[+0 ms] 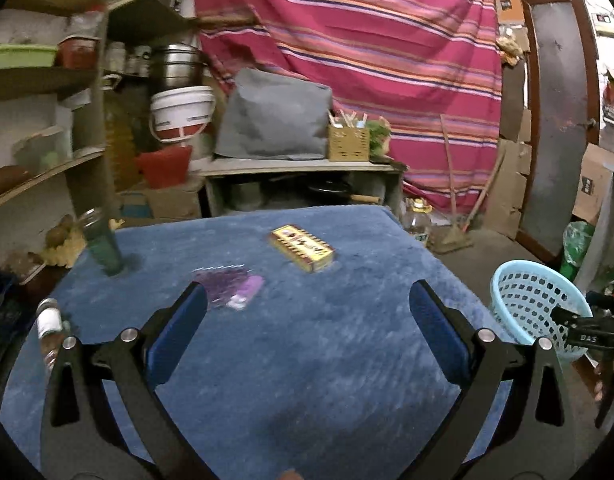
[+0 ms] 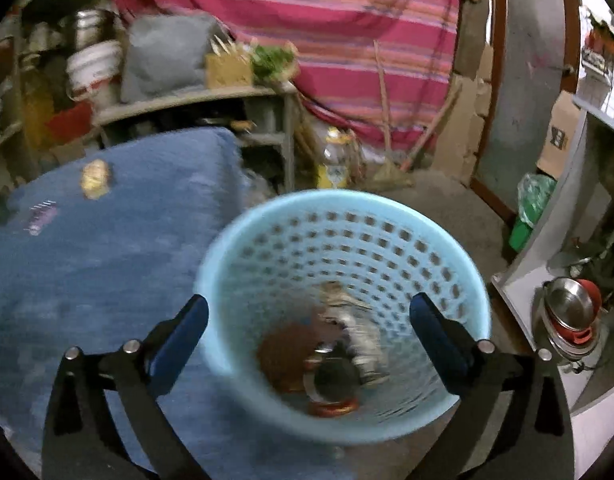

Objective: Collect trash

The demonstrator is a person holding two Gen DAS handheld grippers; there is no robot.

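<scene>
Wrist views downward; shared basket [image 1: 535, 300], table [image 1: 307, 340]

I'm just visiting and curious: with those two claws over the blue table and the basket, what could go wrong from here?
Some guesses:
1. The light blue basket stands beside the table, so a careless swing of the open right gripper might tip it.
2. The purple wrapper lies flat on the blue cloth; the open left gripper may pinch cloth instead.
3. The yellow box lies farther off, easily missed.

Striped curtain [image 1: 367, 60] behind cluttered shelves [image 1: 47, 80]

Box [image 1: 301, 248] and wrapper [image 1: 231, 288] lie on table [image 1: 307, 360]; basket [image 1: 535, 300] stands right.
</scene>
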